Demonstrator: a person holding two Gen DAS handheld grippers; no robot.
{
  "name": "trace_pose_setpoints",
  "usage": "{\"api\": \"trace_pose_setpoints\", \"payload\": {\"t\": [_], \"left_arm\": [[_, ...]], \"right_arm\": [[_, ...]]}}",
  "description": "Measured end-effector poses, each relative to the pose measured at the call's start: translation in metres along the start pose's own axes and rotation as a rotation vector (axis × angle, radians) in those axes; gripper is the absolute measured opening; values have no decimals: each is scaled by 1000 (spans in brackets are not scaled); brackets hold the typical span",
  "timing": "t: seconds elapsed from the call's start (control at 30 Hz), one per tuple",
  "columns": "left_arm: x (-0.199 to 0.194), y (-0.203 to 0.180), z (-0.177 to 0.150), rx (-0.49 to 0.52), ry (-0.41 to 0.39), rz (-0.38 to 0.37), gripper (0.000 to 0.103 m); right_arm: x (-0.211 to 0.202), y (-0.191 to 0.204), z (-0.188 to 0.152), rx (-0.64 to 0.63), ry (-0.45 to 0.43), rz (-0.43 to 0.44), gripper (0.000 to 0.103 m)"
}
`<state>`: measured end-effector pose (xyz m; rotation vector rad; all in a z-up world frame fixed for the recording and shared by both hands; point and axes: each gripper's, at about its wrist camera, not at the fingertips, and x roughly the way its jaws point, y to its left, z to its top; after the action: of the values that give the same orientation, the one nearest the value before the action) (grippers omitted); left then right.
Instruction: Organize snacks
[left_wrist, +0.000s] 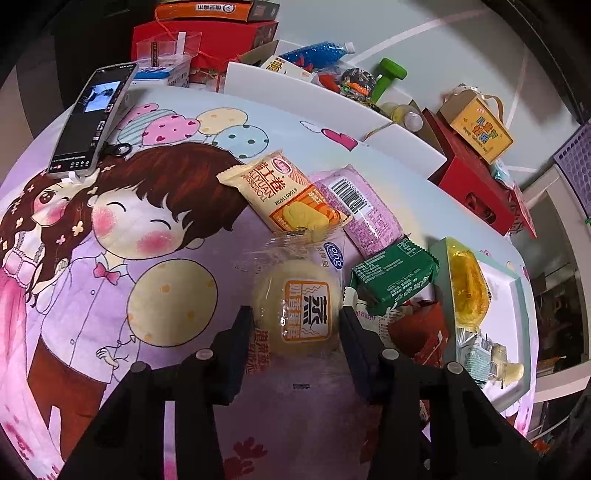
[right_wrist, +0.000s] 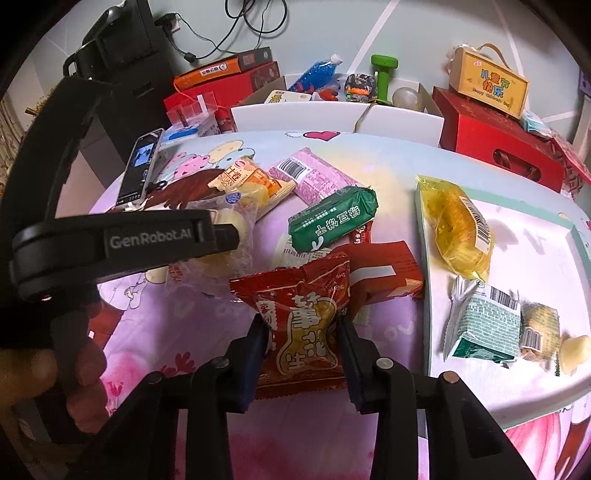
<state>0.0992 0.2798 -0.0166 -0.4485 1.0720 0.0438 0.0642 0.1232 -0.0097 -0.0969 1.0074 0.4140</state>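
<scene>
My left gripper (left_wrist: 297, 325) is shut on a round pale steamed cake (left_wrist: 295, 306) in a clear wrapper with an orange label. In the right wrist view that cake (right_wrist: 236, 218) hangs from the left gripper's black finger (right_wrist: 221, 236), just above the cloth. My right gripper (right_wrist: 302, 332) is shut on a red peanut packet (right_wrist: 306, 321). An orange roll packet (left_wrist: 288, 192), a pink packet (left_wrist: 362, 210), a green packet (right_wrist: 332, 218) and a red box (right_wrist: 384, 273) lie piled mid-table. The white tray (right_wrist: 535, 258) on the right holds a yellow packet (right_wrist: 458, 229) and a green-white packet (right_wrist: 487, 325).
A phone (left_wrist: 92, 118) stands propped at the far left of the cartoon-print cloth (left_wrist: 92, 288). Red gift boxes (right_wrist: 495, 140), a white bin (right_wrist: 332, 114) of oddments and a yellow carry box (right_wrist: 487, 85) line the far edge. A hand (right_wrist: 74, 365) grips the left tool.
</scene>
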Motion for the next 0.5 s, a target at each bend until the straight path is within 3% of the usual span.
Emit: {"api": "trace_pose_setpoints", "payload": {"t": [0.5], "left_arm": [[-33, 1, 1, -3, -79, 20, 48]], "right_arm": [[-30, -3, 3, 17, -72, 37, 40]]}}
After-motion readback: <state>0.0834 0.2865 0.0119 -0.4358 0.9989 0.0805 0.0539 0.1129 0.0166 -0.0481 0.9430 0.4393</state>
